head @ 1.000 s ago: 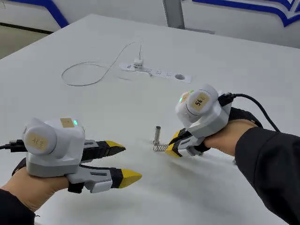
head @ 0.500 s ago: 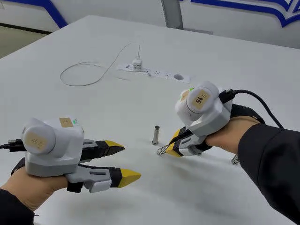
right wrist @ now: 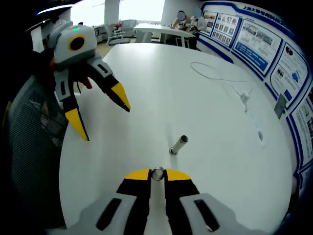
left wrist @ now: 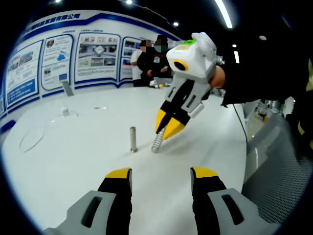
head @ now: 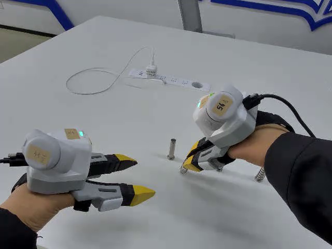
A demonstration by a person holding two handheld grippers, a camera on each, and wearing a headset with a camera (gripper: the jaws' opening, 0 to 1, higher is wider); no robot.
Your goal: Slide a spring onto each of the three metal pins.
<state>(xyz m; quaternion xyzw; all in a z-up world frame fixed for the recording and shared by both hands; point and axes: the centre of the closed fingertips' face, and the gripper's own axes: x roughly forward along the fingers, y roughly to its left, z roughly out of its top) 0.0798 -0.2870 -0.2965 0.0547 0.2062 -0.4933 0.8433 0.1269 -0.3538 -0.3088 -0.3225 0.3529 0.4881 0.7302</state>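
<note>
One short metal pin (head: 171, 149) stands upright on the white table (head: 104, 119). Just right of it, my right gripper (head: 190, 162) is shut on a small spring (head: 183, 169), which hangs tilted with its lower end near the tabletop, apart from the pin. The right gripper view looks down the spring (right wrist: 157, 173) between the shut yellow tips, with the pin (right wrist: 178, 145) just ahead. My left gripper (head: 136, 178) hovers open and holds nothing, at the lower left. In its own view the pin (left wrist: 132, 139), spring (left wrist: 157, 142) and right gripper (left wrist: 166, 126) lie ahead. A second spring (head: 259, 174) sits by the right wrist.
A white power strip (head: 171, 80) with a plugged-in charger and a looped white cable (head: 98, 78) lies at the far side of the table. People stand in the background (left wrist: 151, 54) beyond the table. Bare tabletop lies between the two grippers.
The right gripper has raised the spring from lying flat by the pin's base to a tilted, nearly upright pose and shifted slightly right. The left gripper has stayed put.
</note>
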